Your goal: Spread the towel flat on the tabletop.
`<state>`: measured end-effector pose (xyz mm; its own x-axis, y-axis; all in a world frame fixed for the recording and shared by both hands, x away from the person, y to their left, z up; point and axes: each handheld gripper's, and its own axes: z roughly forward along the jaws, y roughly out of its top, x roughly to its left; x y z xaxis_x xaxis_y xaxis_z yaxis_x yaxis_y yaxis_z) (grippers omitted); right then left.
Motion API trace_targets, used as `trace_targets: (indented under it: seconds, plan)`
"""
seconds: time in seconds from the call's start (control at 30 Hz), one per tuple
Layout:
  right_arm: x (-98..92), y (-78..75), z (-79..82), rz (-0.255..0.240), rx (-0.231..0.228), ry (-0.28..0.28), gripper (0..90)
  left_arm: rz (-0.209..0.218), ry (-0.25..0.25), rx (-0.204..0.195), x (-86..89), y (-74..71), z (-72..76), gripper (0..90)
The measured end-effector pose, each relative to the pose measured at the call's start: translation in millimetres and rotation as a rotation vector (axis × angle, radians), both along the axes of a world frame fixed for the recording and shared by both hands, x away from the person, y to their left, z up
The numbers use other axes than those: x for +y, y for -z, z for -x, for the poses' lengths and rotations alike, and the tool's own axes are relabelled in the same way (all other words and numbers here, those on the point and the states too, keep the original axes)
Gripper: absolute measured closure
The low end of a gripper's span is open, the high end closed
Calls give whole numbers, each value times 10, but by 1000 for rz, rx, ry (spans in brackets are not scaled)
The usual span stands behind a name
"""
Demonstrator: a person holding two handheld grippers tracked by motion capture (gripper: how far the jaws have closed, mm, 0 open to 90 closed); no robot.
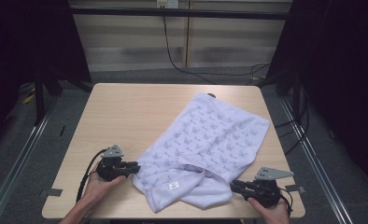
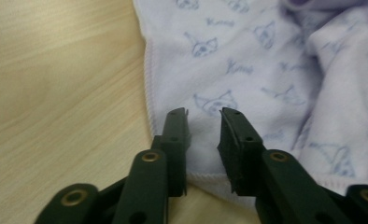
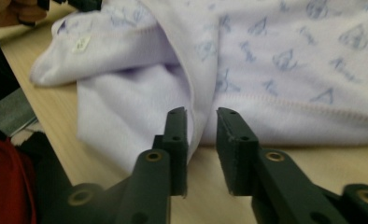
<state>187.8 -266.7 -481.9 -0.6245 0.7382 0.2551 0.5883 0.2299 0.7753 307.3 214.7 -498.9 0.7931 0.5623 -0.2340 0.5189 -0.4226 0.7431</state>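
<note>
Wooden table (image 1: 126, 112) w/ a pale lilac towel (image 1: 210, 135) printed w/ small blue figures, lying diagonally from far right of the tabletop down to the near edge, centre-right. Far part flat; near part folded over and bunched, w/ a small white label (image 1: 173, 185) on the near fold.

Left gripper (image 1: 134, 168) at the towel's near-left edge, held by the person's left hand (image 1: 98, 184) coming in from the bottom. In the left gripper view its jaws are spread w/ a gap, tips over the towel's hemmed corner (image 2: 191, 175); cloth sits between them but isn't pinched. Bare wood to the left of the hem.

Right gripper (image 1: 233, 185) at the near-right, just beside the bunched near end of the towel, right hand (image 1: 272, 211) behind it at the table's near edge. In the right gripper view jaws also spread, a fold of the towel (image 3: 198, 93) hanging at the gap; can't tell if it touches either jaw. Label visible upper left there (image 3: 81, 44).

Black cables (image 1: 173, 51) on the floor beyond the table.
</note>
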Motion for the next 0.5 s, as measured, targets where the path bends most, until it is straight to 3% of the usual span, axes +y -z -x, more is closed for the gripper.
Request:
trace_targets:
  seconds: [0.07, 0.13, 0.2, 0.3, 0.43, 0.5]
  plan:
    - [38, -66, -58, -20, -21, 1, 673, 49, 1, -18, -13, -102, 52, 709]
    - [215, -149, -215, -25, -39, -29, 643, 94, 37, -13, -41, -185, 127, 702]
    - [274, -163, -265, -25, -48, -39, 643, 131, 90, -2, -103, -228, 236, 702]
    - [534, -194, -502, -40, -66, -84, 623, 151, 141, 27, -196, -196, 353, 692]
    - [928, -169, -790, -31, -48, -156, 561, 165, 181, 70, -249, -127, 427, 635]
    - [998, -163, -823, -22, -43, -161, 546, 175, 189, 85, -254, -103, 436, 608]
